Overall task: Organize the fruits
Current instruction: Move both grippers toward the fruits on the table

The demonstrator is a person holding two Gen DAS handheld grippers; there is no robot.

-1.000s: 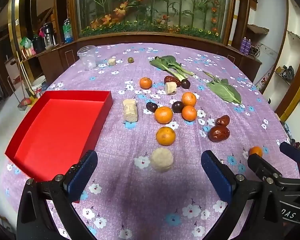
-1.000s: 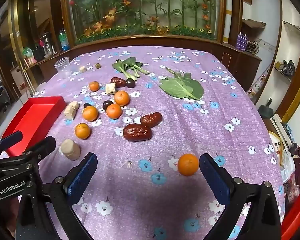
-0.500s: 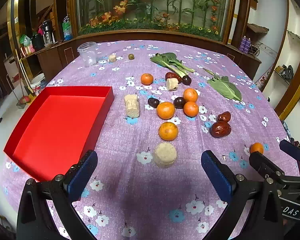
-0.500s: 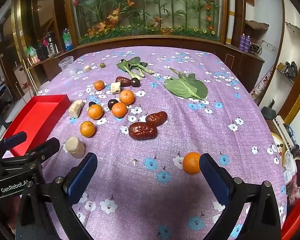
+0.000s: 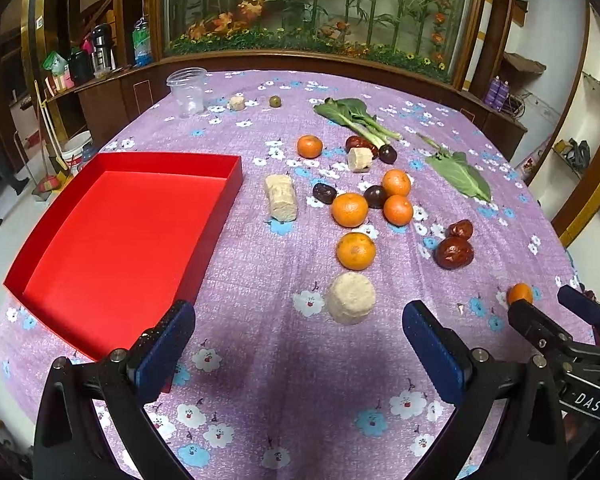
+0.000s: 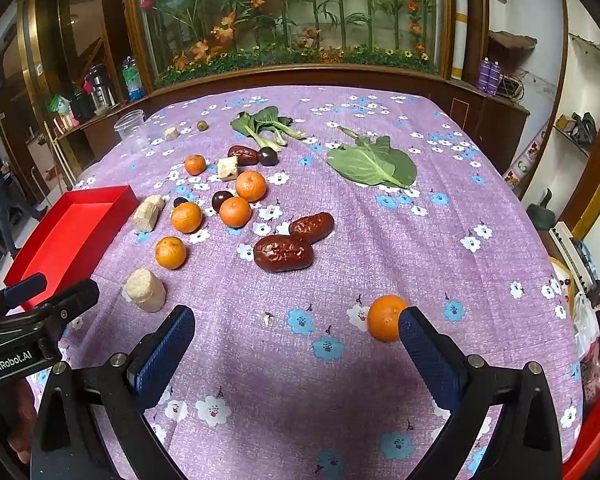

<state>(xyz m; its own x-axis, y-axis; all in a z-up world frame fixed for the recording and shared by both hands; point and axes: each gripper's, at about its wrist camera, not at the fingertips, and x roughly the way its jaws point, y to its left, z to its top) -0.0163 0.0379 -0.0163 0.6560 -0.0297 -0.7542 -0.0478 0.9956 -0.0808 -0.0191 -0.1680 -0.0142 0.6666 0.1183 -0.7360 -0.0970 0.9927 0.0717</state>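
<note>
Several oranges [image 5: 355, 251] lie mid-table with dark plums [image 5: 375, 196] and red dates [image 5: 454, 252]. A lone orange [image 6: 385, 317] lies near the front, just inside my right gripper's right fingertip; it also shows in the left wrist view [image 5: 520, 293]. An empty red tray [image 5: 116, 236] sits at the left. My left gripper [image 5: 298, 344] is open and empty above the cloth, just short of a beige roll [image 5: 351, 298]. My right gripper [image 6: 296, 340] is open and empty.
Beige food pieces [image 5: 281, 196], leafy greens [image 5: 356, 116] and a broad leaf [image 6: 374, 162] lie among the fruit. A clear plastic cup [image 5: 186, 92] stands far left. The table's right edge drops off toward a cluttered floor. A wooden cabinet with a plant display stands behind.
Both grippers have moved slightly forward and lower over the table. The lone orange now sits close to the right gripper's right finger. Both stay open.
</note>
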